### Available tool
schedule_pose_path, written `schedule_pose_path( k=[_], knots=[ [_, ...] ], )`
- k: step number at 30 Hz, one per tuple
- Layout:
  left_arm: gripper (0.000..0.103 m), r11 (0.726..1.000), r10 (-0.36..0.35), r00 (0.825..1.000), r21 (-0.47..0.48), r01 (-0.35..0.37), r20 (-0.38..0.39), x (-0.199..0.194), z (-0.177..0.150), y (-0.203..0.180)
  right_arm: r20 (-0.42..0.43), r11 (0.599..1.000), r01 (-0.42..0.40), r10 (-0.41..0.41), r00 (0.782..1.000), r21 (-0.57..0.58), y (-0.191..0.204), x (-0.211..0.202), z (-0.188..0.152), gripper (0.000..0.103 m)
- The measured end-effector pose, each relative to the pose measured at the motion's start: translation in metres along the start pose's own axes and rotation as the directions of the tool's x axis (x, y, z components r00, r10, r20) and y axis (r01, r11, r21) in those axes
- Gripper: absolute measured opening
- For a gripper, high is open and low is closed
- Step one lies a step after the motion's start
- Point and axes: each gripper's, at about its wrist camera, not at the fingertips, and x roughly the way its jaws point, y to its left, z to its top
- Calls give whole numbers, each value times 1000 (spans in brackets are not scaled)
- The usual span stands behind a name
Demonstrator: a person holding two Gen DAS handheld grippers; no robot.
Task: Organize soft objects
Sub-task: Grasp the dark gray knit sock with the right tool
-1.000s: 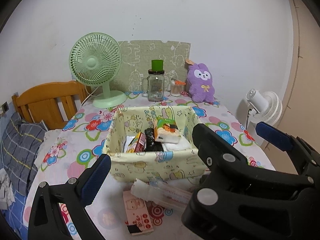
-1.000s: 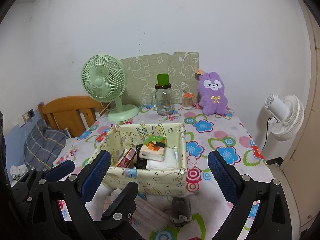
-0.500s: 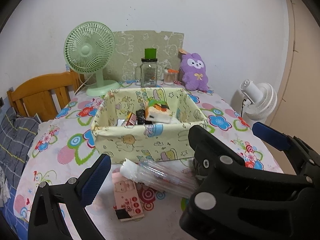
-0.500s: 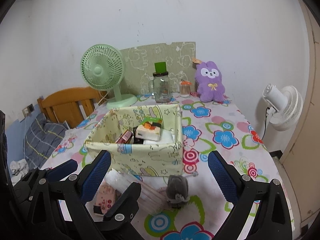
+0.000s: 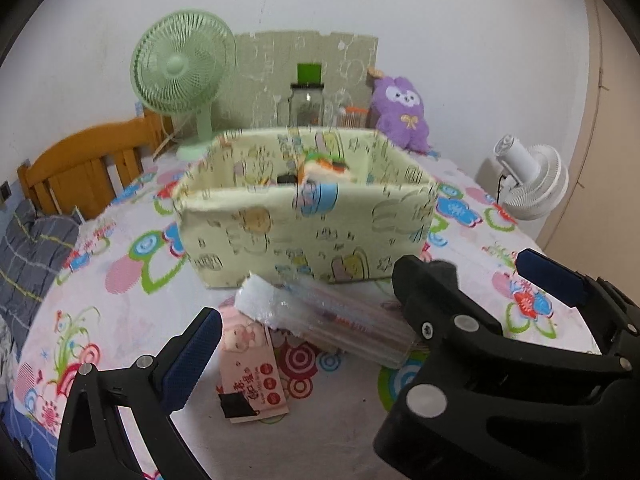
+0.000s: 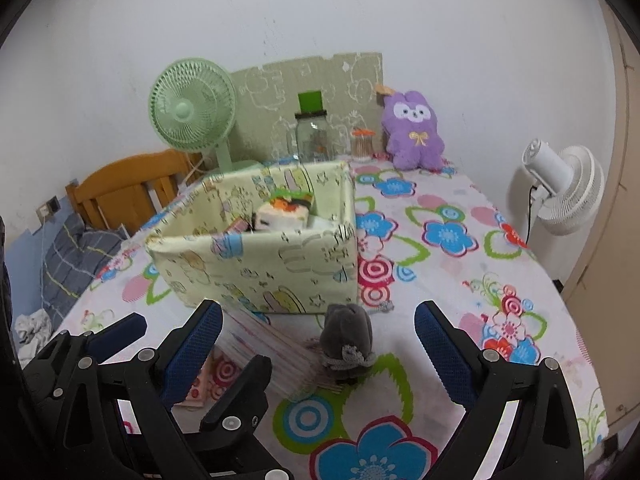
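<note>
Nearest us: both hand-held grippers, released, nothing between the fingers. Right hand-held gripper (image 6: 318, 344) hangs low over the tabletop (image 6: 460, 280), its blue pads wide apart and framing the grey pouch (image 6: 348, 338). Left hand-held gripper (image 5: 368, 312) also spread wide, aimed at the clutter before the box; the right one's black body crosses its view.

Step in hand, as we judge it: the approach to a pick, with loose soft items not yet in the box. Pouch looks the likely target for the right side. Next move calls for lowering so the pads straddle it, closing gently, then lifting clear of the box wall before carrying over.

Grey pouch: small, plush-looking, dark grey with a lighter knitted band at its base. Stands upright on the tabletop, just in front of the box's near right corner, touching or nearly touching the clear pack (image 5: 332, 316) at its left. We expect it to squash under the pads; a low grip near the band may slip.

Clear pack: crinkly film, long, lying flat. Pink packet (image 5: 250, 364) lies flat beside it, its upper end tucked under the pack.

Beyond: fabric box (image 5: 304, 232), pale yellow cartoon print, already holding a tissue pack (image 6: 286, 212) and other small items.

Farthest: purple plush (image 6: 414, 136) upright against the wall, well apart from the box.
</note>
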Motion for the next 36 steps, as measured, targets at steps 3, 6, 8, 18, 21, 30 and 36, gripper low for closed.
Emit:
schedule_pose_path(
  k=[3,6,8,18,21,30,36],
  knots=[
    [103,1000,8,1000,4,-8,-21,8,-3,0,-26,1000,2,-2,1000,9,-2,9,-4,94],
    [103,1000,14,999,4,-13,-30,15,-5,-1,-52,1000,-2,3,999,16,-4,19,-5,90],
    [103,1000,12,999,3,-12,-33,19,-5,-1,-62,1000,4,-3,998,15,-5,23,-6,89],
    [103,999,32,997,16,-30,-71,37,-4,-4,-130,999,10,-5,992,42,-13,50,-9,74],
    [102,999,43,996,21,-42,-77,41,-4,-5,-148,999,13,-6,989,50,-16,57,-10,68],
    [101,999,38,995,27,-35,-92,50,-2,-11,-174,997,9,5,985,80,-26,66,-11,39],
    [101,999,28,996,37,-25,-85,53,3,-20,-162,995,5,11,987,100,-35,63,-8,37]
  ],
)
